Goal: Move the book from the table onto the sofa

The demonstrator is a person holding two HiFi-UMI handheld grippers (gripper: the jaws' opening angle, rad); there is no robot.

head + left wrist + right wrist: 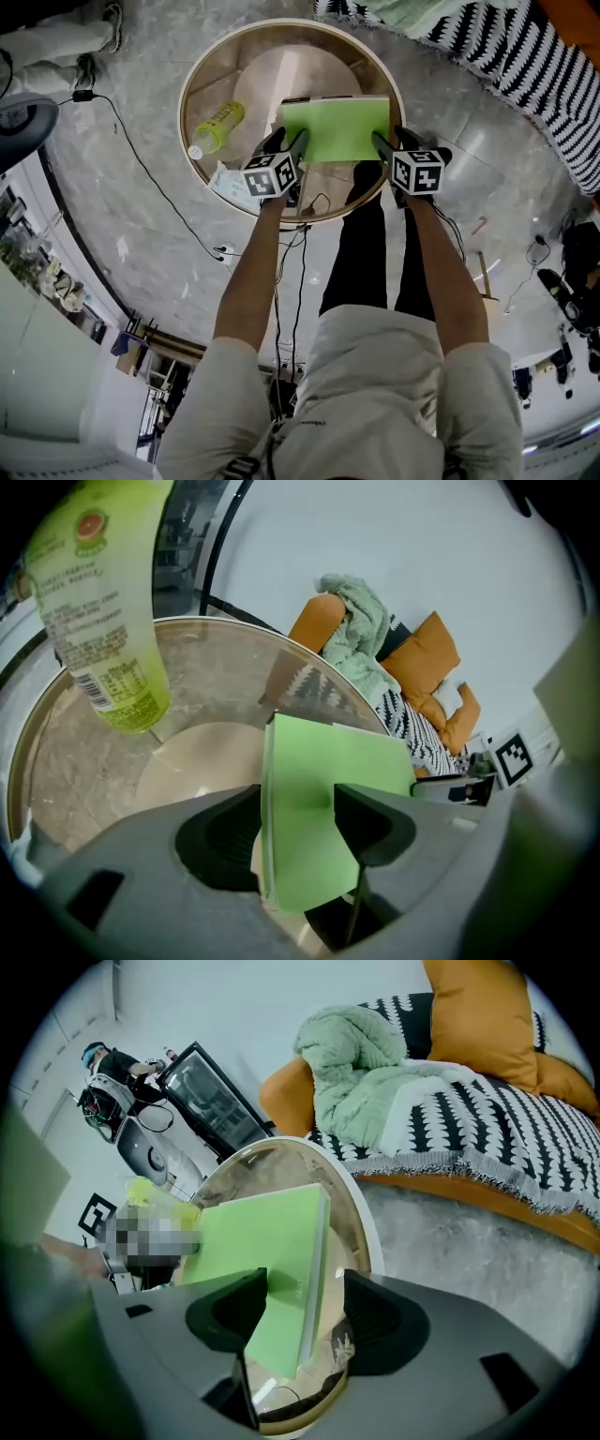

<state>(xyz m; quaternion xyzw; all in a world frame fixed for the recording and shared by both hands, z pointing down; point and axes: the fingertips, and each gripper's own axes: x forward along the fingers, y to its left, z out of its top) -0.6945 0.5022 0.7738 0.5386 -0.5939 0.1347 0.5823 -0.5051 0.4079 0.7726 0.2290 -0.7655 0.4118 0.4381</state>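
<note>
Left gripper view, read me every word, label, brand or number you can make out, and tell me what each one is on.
Bottle: a round red logo and blocks of small print on its yellow-green label, all too small and blurred to read.
Book: plain green cover, no text.
Marker cube: a black-and-white square pattern, no words.
Nothing here is clear enough to quote.

Floor (122,225): grey marbled stone is catching pale glare.
Tabletop (262,80): round and pale-rimmed, it is standing on the floor.
Cable (150,180): black, it is trailing across the floor.
Sofa (284,1091): orange, it is sitting near the tabletop under a black-and-white throw (487,1138).
Cushions (478,1016): orange ones are leaning along its back.
Blanket (366,1072): pale green, it is lying heaped there.
Wall (394,555): plain white, it is rising behind.
</note>
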